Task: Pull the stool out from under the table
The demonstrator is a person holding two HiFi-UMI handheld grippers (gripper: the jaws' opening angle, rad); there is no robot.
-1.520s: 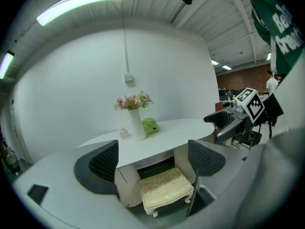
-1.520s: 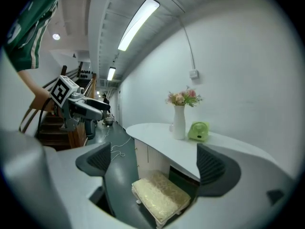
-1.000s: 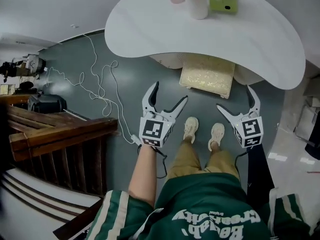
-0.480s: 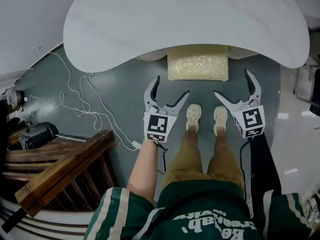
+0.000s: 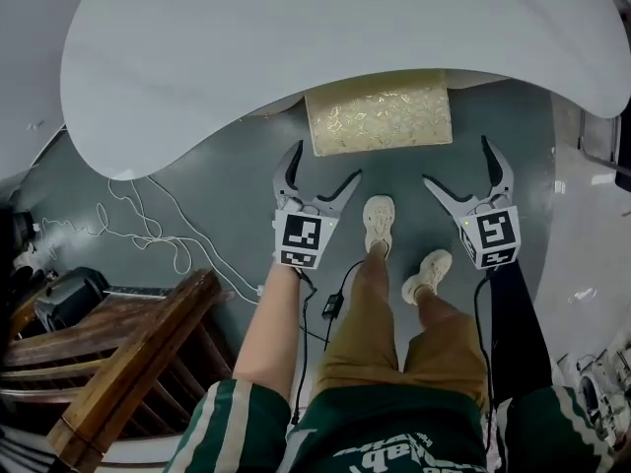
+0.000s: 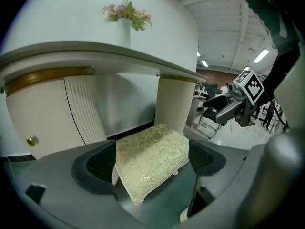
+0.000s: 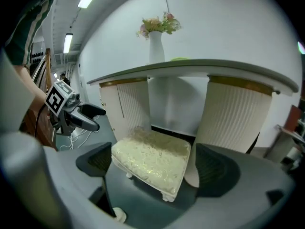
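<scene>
Left claw [image 5: 325, 166] and right claw [image 5: 456, 163]: jaws were spread wide, gripping nothing, near the stool [image 5: 380, 121] but apart from it. Stool sat partly under the desk [image 5: 246, 47].

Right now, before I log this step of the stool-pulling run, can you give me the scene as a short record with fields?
stool: cream cushion, short legs, on the floor, rear part under the table edge
table: white rounded top on ribbed pedestals
on table: vase of flowers
left gripper: open, empty, near the stool's front left corner
right gripper: open, empty, off the stool's front right
person's feet: between the grippers, facing the stool
task state: stool not yet gripped
</scene>
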